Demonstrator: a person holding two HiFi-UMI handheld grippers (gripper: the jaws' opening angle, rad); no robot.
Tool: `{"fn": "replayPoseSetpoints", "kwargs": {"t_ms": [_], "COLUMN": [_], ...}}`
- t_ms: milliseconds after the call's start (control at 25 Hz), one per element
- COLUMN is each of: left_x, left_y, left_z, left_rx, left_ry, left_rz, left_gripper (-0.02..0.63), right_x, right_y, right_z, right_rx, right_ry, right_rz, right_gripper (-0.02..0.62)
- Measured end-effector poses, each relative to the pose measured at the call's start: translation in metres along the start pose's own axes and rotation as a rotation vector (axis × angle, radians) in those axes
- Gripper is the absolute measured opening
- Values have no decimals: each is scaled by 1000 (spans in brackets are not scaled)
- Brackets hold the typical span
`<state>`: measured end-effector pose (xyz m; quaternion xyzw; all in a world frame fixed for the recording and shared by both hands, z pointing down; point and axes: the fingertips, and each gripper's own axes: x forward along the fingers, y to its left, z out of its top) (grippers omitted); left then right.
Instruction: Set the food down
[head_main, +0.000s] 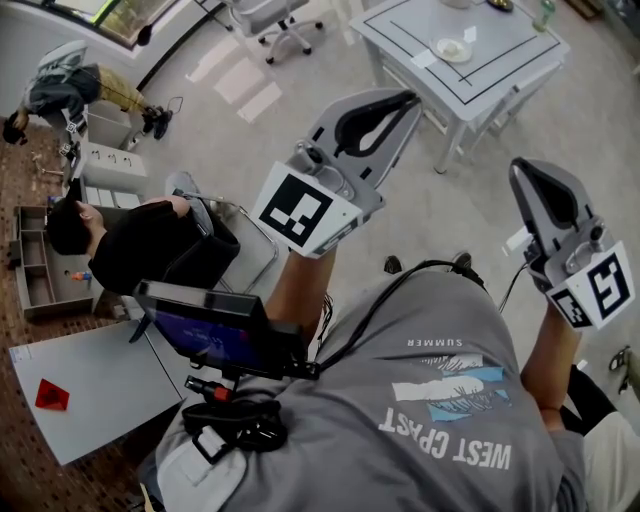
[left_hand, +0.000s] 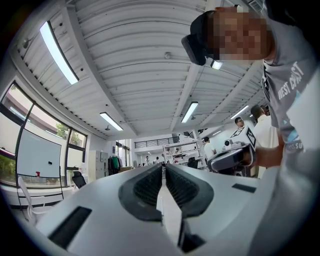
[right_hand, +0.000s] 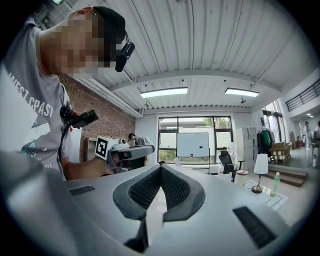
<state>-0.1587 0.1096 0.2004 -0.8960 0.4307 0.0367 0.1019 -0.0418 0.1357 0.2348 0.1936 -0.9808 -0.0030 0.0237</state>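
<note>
Both grippers are raised in front of the person's chest and point up and away from the floor. The left gripper (head_main: 408, 99) has its jaws together with nothing between them; in its own view the pads meet at the tip (left_hand: 164, 166). The right gripper (head_main: 521, 166) is likewise shut and empty (right_hand: 160, 168). Each shows in the other's camera: the right gripper (left_hand: 233, 155), the left gripper (right_hand: 128, 150). A small white plate (head_main: 453, 49) with something pale on it lies on the white table (head_main: 500, 70) far ahead; neither gripper is near it.
A person in black (head_main: 140, 245) sits at the left by a drawer cart (head_main: 40, 265). A grey table (head_main: 90, 385) carries a red object (head_main: 52, 395). An office chair (head_main: 275, 25) stands at the back. A green bottle (head_main: 543, 14) stands on the white table.
</note>
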Motion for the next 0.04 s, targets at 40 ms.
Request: {"fn": "replayPoseSetpoints", "kwargs": {"t_ms": [40], "left_x": [0], "left_y": [1], "left_z": [2], "left_rx": [0], "left_ry": [-3], "left_rz": [2], "left_gripper": [31], "right_x": [1], "right_y": [0], "right_z": [1], "right_rx": [1], "right_ry": [1], "right_rz": [1], "right_gripper": [6]}}
